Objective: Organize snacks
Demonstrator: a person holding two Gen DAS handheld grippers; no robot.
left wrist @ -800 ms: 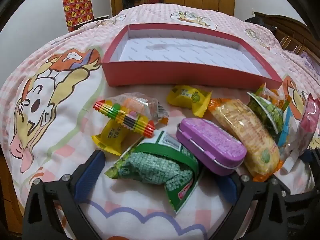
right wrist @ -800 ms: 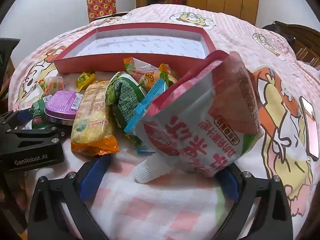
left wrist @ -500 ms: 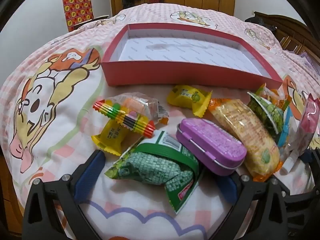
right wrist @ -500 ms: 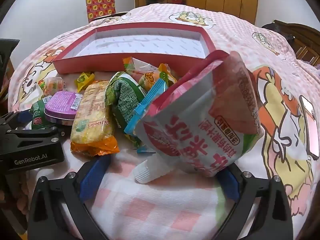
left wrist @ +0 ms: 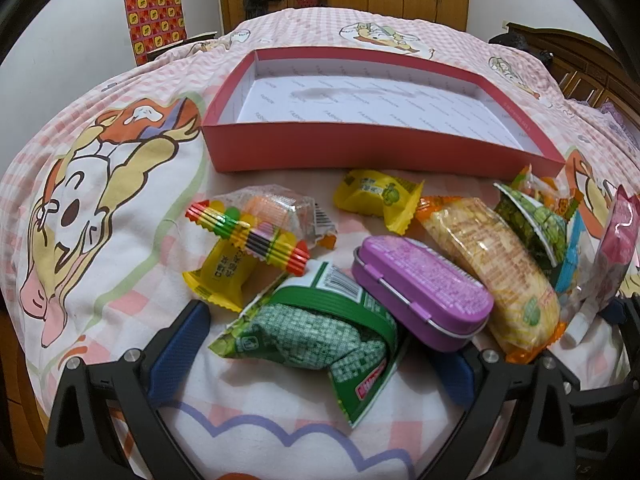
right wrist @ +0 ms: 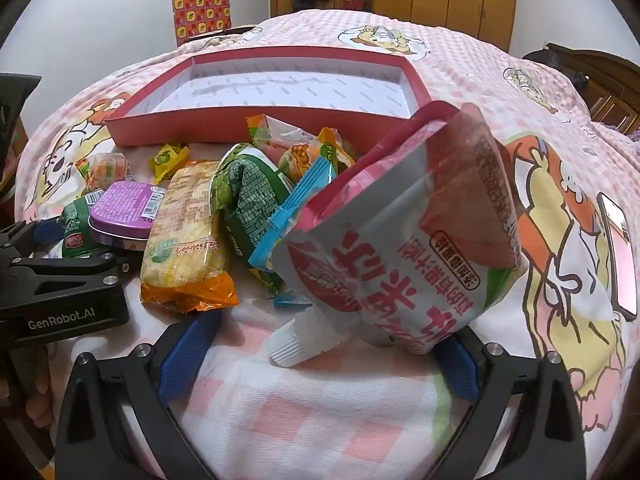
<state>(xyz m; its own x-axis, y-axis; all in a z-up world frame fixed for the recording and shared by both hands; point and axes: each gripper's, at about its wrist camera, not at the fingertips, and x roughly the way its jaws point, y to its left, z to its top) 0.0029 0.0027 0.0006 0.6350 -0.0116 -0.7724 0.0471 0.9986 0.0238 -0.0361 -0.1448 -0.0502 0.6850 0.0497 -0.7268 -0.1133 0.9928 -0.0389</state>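
Note:
A shallow red box (left wrist: pixel 360 148) with a white inside lies empty on the bed; it also shows in the right wrist view (right wrist: pixel 256 128). Snacks lie in a pile in front of it. My left gripper (left wrist: pixel 320 356) is open around a green packet (left wrist: pixel 320 336), with a purple tin (left wrist: pixel 420 288) resting beside it. A yellow cracker pack (left wrist: pixel 488 268), yellow candies (left wrist: pixel 376 196) and a striped candy bag (left wrist: pixel 256 224) lie nearby. My right gripper (right wrist: pixel 320 356) is open around a pink-and-white spouted pouch (right wrist: pixel 408 240) with its white cap (right wrist: pixel 288 344) toward me.
The bed has a pink checked cartoon cover (left wrist: pixel 100 200). A phone (right wrist: pixel 618 248) lies on the bed at the right. The left gripper body (right wrist: pixel 60 280) sits at the left of the right wrist view. A patterned chair (left wrist: pixel 156 16) and wooden wardrobes stand behind.

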